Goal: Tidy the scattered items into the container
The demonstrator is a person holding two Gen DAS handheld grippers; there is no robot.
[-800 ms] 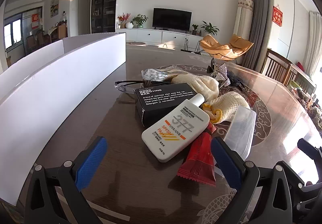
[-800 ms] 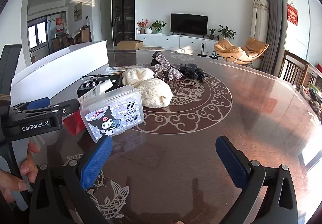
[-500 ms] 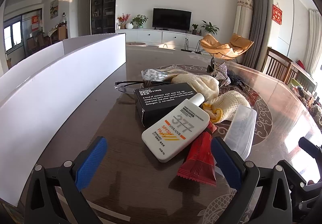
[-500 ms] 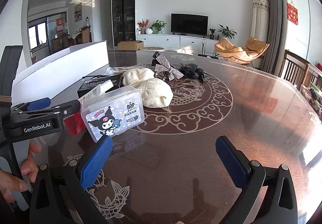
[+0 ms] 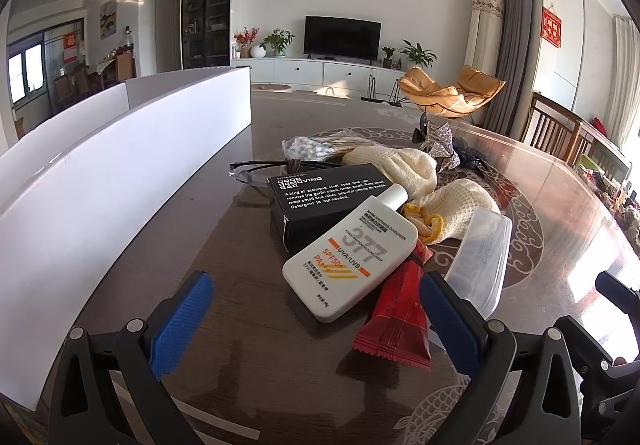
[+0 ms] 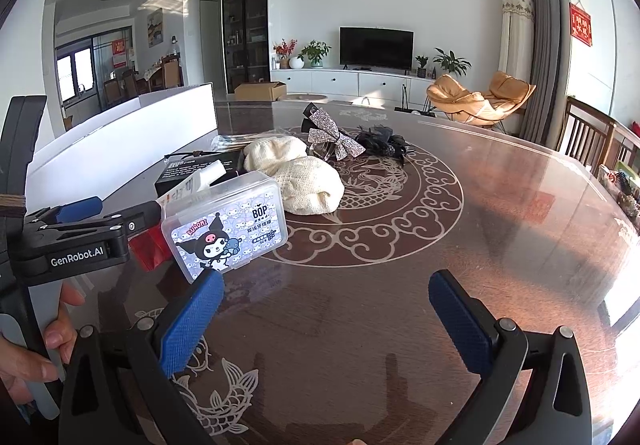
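Note:
My left gripper (image 5: 316, 309) is open just above the dark table, nothing between its blue pads. Right ahead of it lie a white sunscreen bottle (image 5: 350, 259), a red packet (image 5: 398, 319) and a black soap box (image 5: 324, 201). A clear plastic box (image 5: 482, 253) lies to the right, cream knitted cloths (image 5: 404, 171) behind. A white container (image 5: 100, 189) runs along the left. My right gripper (image 6: 326, 315) is open too, over bare table; the clear box with a cartoon label (image 6: 228, 225) sits by its left finger. The left gripper (image 6: 86, 235) shows at that view's left edge.
Cotton swabs in a bag (image 5: 310, 145), glasses (image 5: 256, 175), a glittery bow (image 6: 334, 133) and a black hair piece (image 6: 380, 141) lie further back. Dining chairs (image 6: 588, 133) stand at the table's far right. A person's fingers (image 6: 36, 349) hold the left gripper's handle.

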